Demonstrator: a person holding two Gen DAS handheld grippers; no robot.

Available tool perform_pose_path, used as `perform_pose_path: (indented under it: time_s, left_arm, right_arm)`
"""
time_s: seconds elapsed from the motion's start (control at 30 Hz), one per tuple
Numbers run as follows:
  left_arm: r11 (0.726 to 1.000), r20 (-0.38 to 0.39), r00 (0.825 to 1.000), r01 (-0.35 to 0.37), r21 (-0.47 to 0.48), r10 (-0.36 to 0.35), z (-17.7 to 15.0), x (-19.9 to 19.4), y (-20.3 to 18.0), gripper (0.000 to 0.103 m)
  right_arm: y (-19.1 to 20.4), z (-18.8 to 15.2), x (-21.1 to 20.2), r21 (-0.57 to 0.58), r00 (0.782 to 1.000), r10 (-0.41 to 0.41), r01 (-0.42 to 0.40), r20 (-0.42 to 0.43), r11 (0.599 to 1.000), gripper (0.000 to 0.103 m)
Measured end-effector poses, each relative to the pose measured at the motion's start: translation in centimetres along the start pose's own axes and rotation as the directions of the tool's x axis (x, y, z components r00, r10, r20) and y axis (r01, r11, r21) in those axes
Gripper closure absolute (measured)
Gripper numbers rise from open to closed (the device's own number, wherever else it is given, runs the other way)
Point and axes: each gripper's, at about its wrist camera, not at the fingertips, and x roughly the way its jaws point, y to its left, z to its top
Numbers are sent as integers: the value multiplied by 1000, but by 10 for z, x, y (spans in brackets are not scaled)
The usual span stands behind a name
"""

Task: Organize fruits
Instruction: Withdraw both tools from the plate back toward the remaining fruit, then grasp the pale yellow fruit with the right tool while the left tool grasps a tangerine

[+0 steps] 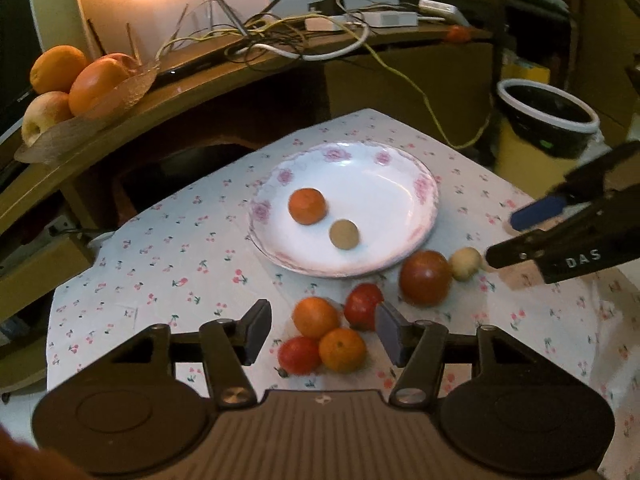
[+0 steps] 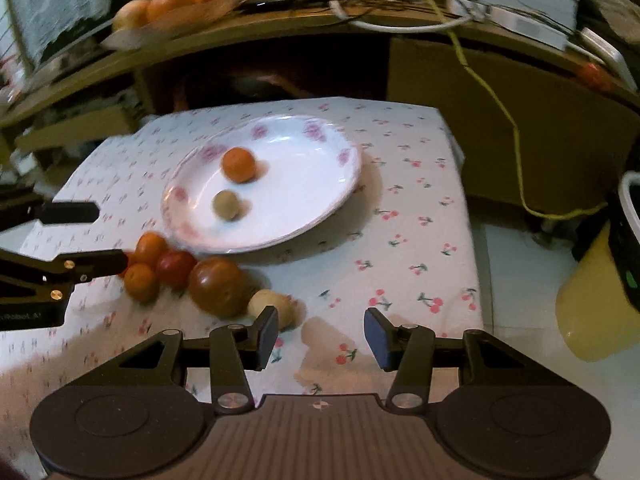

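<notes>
Bare cloth lies ahead of my right hand-held gripper (image 2: 320, 334); the fruit cluster (image 1: 324, 332) and plate (image 1: 420, 200) crowd my left hand-held gripper (image 1: 322, 330).

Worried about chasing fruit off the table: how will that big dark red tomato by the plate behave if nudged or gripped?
The big tomato looks round and glossy, so it would probably roll if nudged, perhaps into the small pale fruit beside it. It likely weighs more than the oranges. Its skin may bruise under a hard squeeze.

Left gripper (image 1: 323, 330) jaws apart; right gripper (image 2: 321, 334) apparently likewise.
</notes>
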Motion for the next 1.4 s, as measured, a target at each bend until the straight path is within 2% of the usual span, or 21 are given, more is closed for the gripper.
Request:
perform_pose_path:
  time_s: [0.27,0.67,0.77,0.87,1.0,1.2,1.4]
  left_arm:
    - [999,-43,998,47,18,-47,-14,5,-2,40]
    - [995,-57,994,95,19,-94,-21,13,-1,41]
    - [994,-58,992,111,17,-110,-20,16,-1,41]
    - [990,-56,990,129,59,-126,-20,18,-9,42]
    - [990,-70,991,116,79,-110,-18,29,-12,42]
    - [992,-87,991,106,62,-101,-12,35,-12,44]
    - [972,-115,968,230,36,-225,-11,17,-11,46]
  right_arm:
    - [17,-1,9,-105,999,36,-39,-27,994,50]
    - [22,2,27,-126,999,17,-23,-51,992,51]
    - [23,2,28,-128,999,15,-21,-48,992,54]
    - [25,3,29,-135,999,8,-14,-50,991,58]
    - [26,3,29,-137,998,15,-22,-57,990,65]
    - [24,2,27,-122,998,19,-27,-62,992,66]
    - [18,2,23,-93,996,33,-41,-84,995,66]
